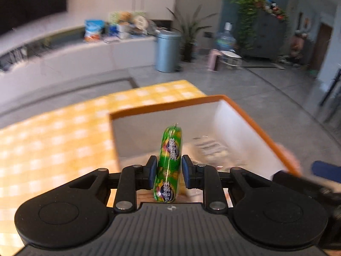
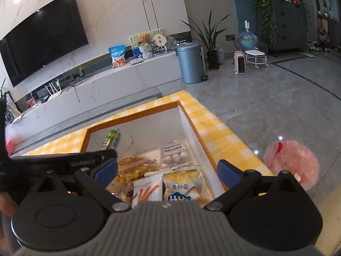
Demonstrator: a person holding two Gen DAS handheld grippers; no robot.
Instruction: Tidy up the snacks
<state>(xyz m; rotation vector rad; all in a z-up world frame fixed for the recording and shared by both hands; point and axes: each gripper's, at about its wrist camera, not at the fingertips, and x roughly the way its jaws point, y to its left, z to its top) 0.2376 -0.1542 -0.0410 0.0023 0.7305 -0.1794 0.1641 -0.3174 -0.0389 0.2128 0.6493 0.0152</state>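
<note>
My left gripper is shut on a green sausage snack, held upright over the orange-rimmed white box. In the right wrist view the same green snack pokes up above the left gripper's black body, over the box. My right gripper is open and empty, hovering above the near end of the box. Inside lie several snack packs: a yellow chips bag, an orange-stick pack, a clear pack of white balls and a bag of yellow crisps.
The box sits on a table with a yellow checked cloth; its right edge drops to grey floor. A pink plastic bag lies on the floor to the right. A grey bin, TV bench and plants stand far behind.
</note>
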